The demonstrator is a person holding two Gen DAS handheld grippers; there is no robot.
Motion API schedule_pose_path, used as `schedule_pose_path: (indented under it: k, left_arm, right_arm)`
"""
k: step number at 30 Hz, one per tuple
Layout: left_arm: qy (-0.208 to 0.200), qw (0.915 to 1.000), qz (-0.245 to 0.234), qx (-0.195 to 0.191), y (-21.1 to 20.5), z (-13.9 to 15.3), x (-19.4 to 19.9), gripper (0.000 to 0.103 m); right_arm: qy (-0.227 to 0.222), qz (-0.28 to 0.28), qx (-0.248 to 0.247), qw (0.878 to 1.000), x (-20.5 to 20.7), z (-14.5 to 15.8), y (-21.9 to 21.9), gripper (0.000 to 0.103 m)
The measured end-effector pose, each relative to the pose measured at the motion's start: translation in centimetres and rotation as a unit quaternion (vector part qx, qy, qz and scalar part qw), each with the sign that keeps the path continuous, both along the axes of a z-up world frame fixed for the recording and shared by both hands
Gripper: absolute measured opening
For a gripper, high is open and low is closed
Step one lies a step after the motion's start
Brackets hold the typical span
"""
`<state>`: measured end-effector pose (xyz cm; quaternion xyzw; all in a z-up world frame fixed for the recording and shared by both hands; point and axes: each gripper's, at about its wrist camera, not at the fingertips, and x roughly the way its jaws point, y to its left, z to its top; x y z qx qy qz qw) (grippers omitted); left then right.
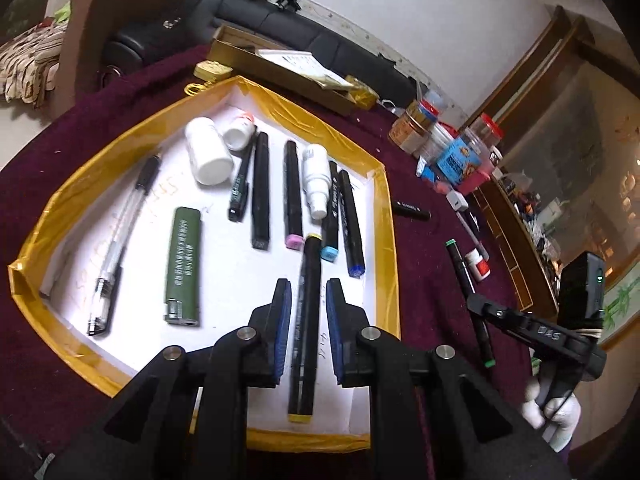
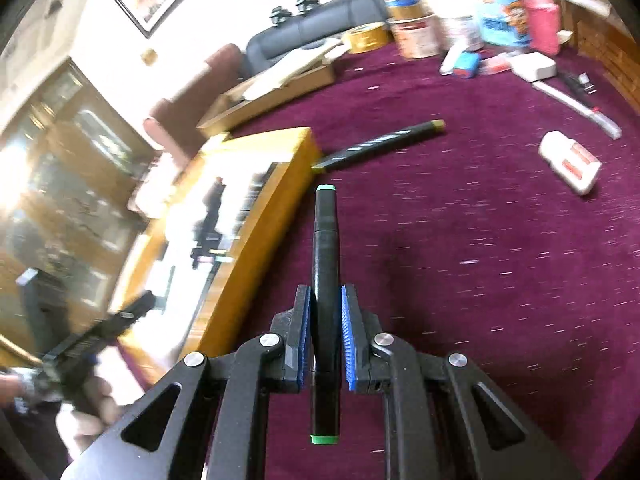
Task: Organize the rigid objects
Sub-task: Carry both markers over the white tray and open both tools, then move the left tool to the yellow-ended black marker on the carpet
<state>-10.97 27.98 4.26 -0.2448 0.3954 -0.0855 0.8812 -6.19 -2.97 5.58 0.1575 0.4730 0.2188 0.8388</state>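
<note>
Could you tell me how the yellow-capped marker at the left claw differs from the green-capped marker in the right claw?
The yellow-capped marker has yellow ends; the green-capped marker has green ones. The yellow one is over the white floor of the yellow-rimmed tray; the green one is outside it, above the maroon cloth. The right claw pinches the green marker, while visible gaps separate the yellow marker from the left claw pads. Both are black, double-ended markers.
</note>
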Motion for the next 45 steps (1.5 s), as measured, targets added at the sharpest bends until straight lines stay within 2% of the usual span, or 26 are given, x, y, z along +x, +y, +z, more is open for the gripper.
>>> schedule_pose_path:
  k: [4,7,9,11,13,16,21,25,29,33,37,41,45]
  left_arm:
    - [-0.004,0.9999,0.015,-0.004,1.1,0.1,-0.4,0.015]
    - [-0.008,0.9996,0.028,-0.006,2.0,0.5,-0.9,0.015]
    - [-0.017,0.9991,0.038,-0.004,2.7,1.0,-1.3,0.019]
    - [-0.028,0.9983,0.052,0.002,3.4,1.5,-1.8,0.029]
    - [-0.039,0.997,0.067,0.009,4.2,1.9,-2.4,0.034]
    - [-0.047,0.9953,0.084,0.016,5.4,2.1,-2.9,0.036]
    - [-0.036,0.9948,0.095,0.002,7.0,1.3,-2.9,0.037]
    - [-0.031,0.9944,0.101,-0.005,7.9,0.7,-3.0,0.046]
    - [-0.03,0.9945,0.1,-0.004,8.1,0.6,-3.2,0.05]
    - [-0.027,0.9951,0.095,0.002,7.9,0.6,-3.2,0.053]
    - [-0.027,0.9954,0.089,0.023,7.0,1.0,-3.3,0.053]
    - [-0.035,0.9933,0.082,0.074,4.9,1.9,-3.6,0.053]
    - [-0.049,0.9845,0.071,0.153,1.9,2.9,-3.6,0.054]
  right_arm:
    - [0.027,0.042,0.052,0.997,0.3,0.6,3.0,0.013]
    - [0.064,0.076,0.089,0.991,0.9,0.3,6.3,0.013]
    - [0.086,0.092,0.099,0.987,1.3,-0.2,8.4,0.013]
    - [0.103,0.105,0.1,0.984,1.5,-0.9,10.4,0.013]
    - [0.114,0.114,0.094,0.982,1.7,-1.6,12.8,0.013]
    - [0.13,0.118,0.093,0.98,2.2,-2.5,14.9,0.013]
    - [0.143,0.098,0.083,0.981,3.0,-3.8,17.2,0.013]
    - [0.148,0.092,0.079,0.981,2.9,-4.3,17.6,0.014]
    - [0.139,0.087,0.064,0.984,2.9,-4.0,18.2,0.014]
    - [0.131,0.089,0.061,0.986,2.7,-3.6,18.3,0.021]
    - [0.109,0.094,0.062,0.988,2.2,-3.0,17.7,0.025]
    - [0.069,0.089,0.059,0.992,1.8,-1.8,15.7,0.026]
    - [0.034,0.069,0.064,0.995,1.8,-0.6,12.7,0.036]
